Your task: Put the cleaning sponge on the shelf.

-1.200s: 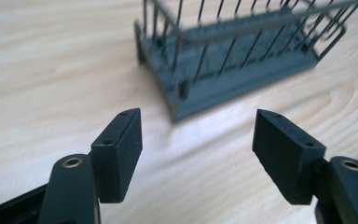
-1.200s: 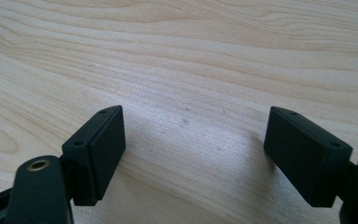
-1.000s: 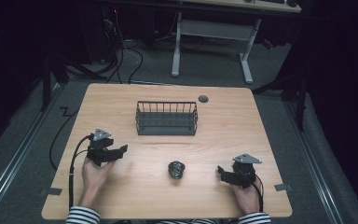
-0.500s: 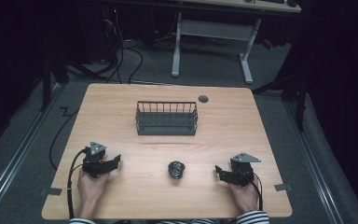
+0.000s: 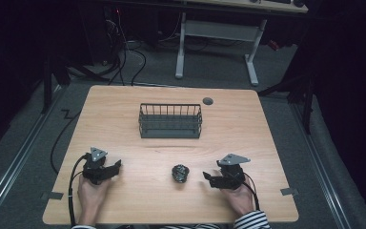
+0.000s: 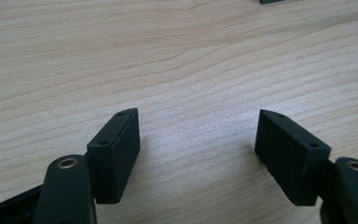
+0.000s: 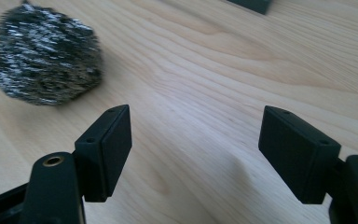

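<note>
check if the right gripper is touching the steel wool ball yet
Apart. The right gripper view shows bare table between the open right gripper and the steel wool ball.

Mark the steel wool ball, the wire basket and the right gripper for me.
steel wool ball [image 5: 180,173]: high view, middle of the wad.
wire basket [image 5: 170,134]: high view, front wall.
right gripper [image 5: 208,178]: high view, between its open fingers.

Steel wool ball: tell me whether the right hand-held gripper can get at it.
Probably yes. The right hand-held gripper is open, and only bare table lies between it and the steel wool ball.
</note>
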Demonstrator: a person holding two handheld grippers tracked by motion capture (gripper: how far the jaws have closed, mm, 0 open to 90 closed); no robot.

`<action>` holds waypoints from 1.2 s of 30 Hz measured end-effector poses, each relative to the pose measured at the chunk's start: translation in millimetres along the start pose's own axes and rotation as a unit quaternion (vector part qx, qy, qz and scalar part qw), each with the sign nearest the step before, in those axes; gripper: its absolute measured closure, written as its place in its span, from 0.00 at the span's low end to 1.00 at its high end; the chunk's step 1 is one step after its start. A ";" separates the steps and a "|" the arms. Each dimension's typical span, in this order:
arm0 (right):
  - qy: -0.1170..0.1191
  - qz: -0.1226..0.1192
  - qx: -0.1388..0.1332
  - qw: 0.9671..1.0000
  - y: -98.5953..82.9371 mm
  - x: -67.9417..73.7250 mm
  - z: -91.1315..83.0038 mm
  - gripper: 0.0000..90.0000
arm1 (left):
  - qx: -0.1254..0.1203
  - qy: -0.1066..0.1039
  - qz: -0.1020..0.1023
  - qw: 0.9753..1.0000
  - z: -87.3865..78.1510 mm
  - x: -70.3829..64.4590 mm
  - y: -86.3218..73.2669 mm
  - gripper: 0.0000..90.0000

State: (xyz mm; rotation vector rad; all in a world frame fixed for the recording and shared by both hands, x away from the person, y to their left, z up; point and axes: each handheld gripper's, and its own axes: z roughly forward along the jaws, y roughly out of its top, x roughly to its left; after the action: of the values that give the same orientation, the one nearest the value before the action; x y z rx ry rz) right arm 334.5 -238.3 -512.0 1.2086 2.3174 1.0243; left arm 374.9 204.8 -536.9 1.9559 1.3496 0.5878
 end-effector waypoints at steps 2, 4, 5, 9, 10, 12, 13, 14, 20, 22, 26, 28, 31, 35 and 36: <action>0.012 -0.014 0.001 1.000 5.0 6.7 1.6 0.29 | 0.001 0.000 0.000 1.000 0.0 -0.2 0.1 0.34; 0.021 -0.028 0.002 0.999 10.2 14.2 3.2 0.28 | 0.000 0.000 0.000 1.000 0.2 -0.3 0.1 0.34; 0.025 -0.035 0.004 0.999 13.0 18.0 4.2 0.28 | 0.000 0.000 0.000 1.000 0.2 -0.3 0.1 0.33; 0.042 -0.047 0.001 0.998 21.3 27.0 7.1 0.28 | 0.001 -0.002 0.001 1.000 0.3 -0.3 0.1 0.32; 0.057 -0.054 0.000 0.997 27.3 33.4 8.4 0.27 | 0.001 -0.002 0.001 1.000 0.3 -0.3 0.1 0.32; 0.062 -0.057 0.001 0.996 29.2 35.5 8.7 0.27 | 0.001 -0.002 0.001 1.000 0.3 -0.3 0.1 0.32; 0.071 -0.068 0.001 0.995 34.6 42.3 9.3 0.27 | 0.001 -0.003 0.001 1.000 0.3 -0.3 0.1 0.32; 0.074 -0.070 0.000 0.995 36.2 44.3 9.6 0.27 | 0.001 -0.003 0.001 1.000 0.3 -0.2 0.1 0.32; 0.094 -0.077 0.010 0.993 46.5 55.8 18.0 0.26 | 0.001 -0.003 0.001 1.000 0.3 -0.3 0.1 0.32; 0.100 -0.079 0.016 0.992 49.2 58.9 22.8 0.26 | 0.001 -0.003 0.001 1.000 0.3 -0.2 0.1 0.32; 0.105 -0.080 0.031 0.991 51.9 64.1 33.8 0.26 | 0.001 -0.003 0.001 1.000 0.3 -0.2 0.1 0.32; 0.106 -0.082 0.041 0.990 51.7 65.3 40.2 0.26 | 0.001 -0.003 0.001 1.000 0.4 -0.3 0.1 0.32; 0.108 -0.086 0.051 0.989 51.0 66.0 46.2 0.26 | 0.001 -0.003 0.001 1.000 0.4 -0.3 0.1 0.32; 0.106 -0.087 0.071 0.988 49.0 66.2 55.3 0.29 | 0.001 -0.003 0.001 1.000 0.3 -0.3 0.1 0.32; 0.106 -0.087 0.071 0.988 48.8 66.0 56.0 0.30 | 0.001 -0.003 0.001 1.000 0.3 -0.2 0.1 0.32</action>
State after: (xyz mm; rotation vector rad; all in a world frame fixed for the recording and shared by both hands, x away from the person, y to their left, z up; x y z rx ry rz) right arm 356.1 -141.3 -512.6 0.9648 2.6469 0.9816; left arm 375.1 204.5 -537.0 1.9591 1.3447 0.5813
